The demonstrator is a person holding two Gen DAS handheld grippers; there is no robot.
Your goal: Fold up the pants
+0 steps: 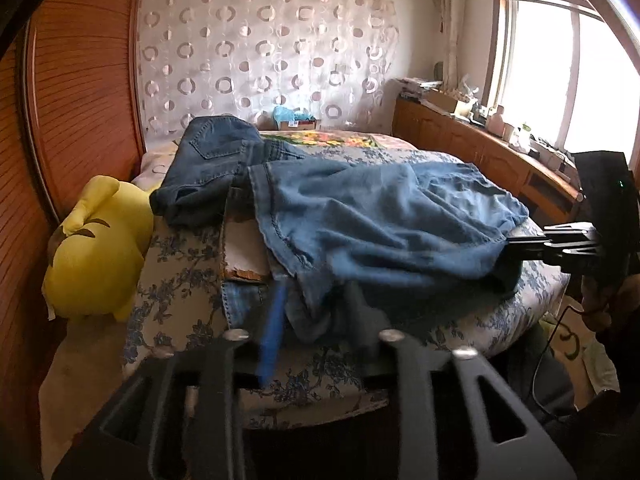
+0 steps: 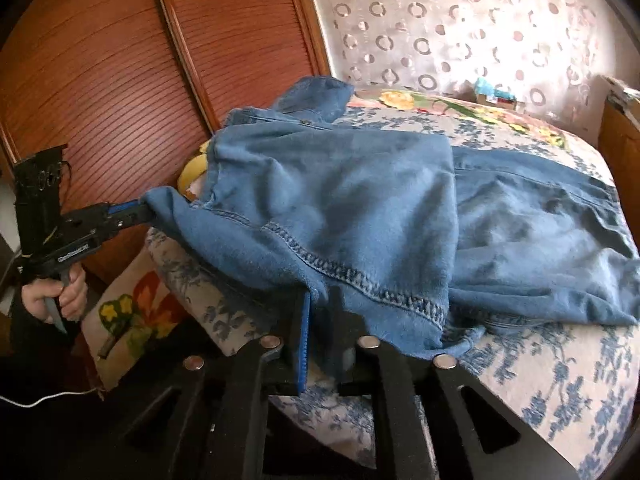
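The jeans [image 2: 360, 208] are soft, matt blue denim with raised, rough seam stitching. The bedspread [image 1: 180, 280] under them is smooth printed cloth. The wardrobe doors [image 2: 100, 60] are ribbed, satin-sheened wood. A yellow plush toy [image 1: 92, 248] looks velvety. Each claw is matt black plastic with shiny metal studs.

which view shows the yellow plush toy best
The left wrist view: the yellow plush toy lies in full at the bed's left edge, beside the wooden wardrobe. The right wrist view shows only a yellow sliver of it behind the jeans.
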